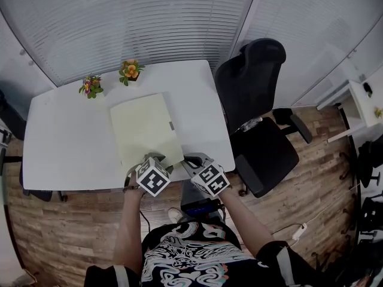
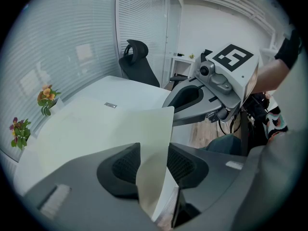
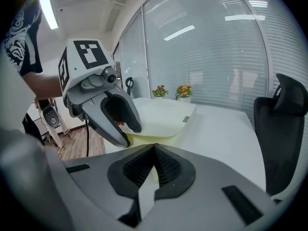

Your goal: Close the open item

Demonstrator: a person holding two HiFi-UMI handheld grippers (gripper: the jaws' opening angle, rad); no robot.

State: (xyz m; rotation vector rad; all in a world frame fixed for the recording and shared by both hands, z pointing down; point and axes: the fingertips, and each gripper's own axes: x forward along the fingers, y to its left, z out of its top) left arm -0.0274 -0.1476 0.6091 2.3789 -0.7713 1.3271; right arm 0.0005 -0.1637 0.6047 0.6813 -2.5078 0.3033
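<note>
Folder (image 1: 143, 127) cover (image 2: 144, 124) may slip and flop open, since the left gripper (image 2: 153, 163) gapes loosely round its corner and only the right gripper (image 3: 154, 149) pinches its edge.

Both forearms reach forward, side by side; left tool (image 2: 153, 150) jaws stand apart, right tool (image 3: 154, 147) jaws meet at the tips.

Pale yellow-green folder (image 1: 143, 127) on white desk (image 1: 66, 148); black chair (image 1: 257, 88); orange flowers (image 1: 130, 70); pink-purple flowers (image 1: 90, 86); black-and-white square-patterned marker cubes (image 1: 153, 177); brown wood-plank floor (image 1: 72, 232).
</note>
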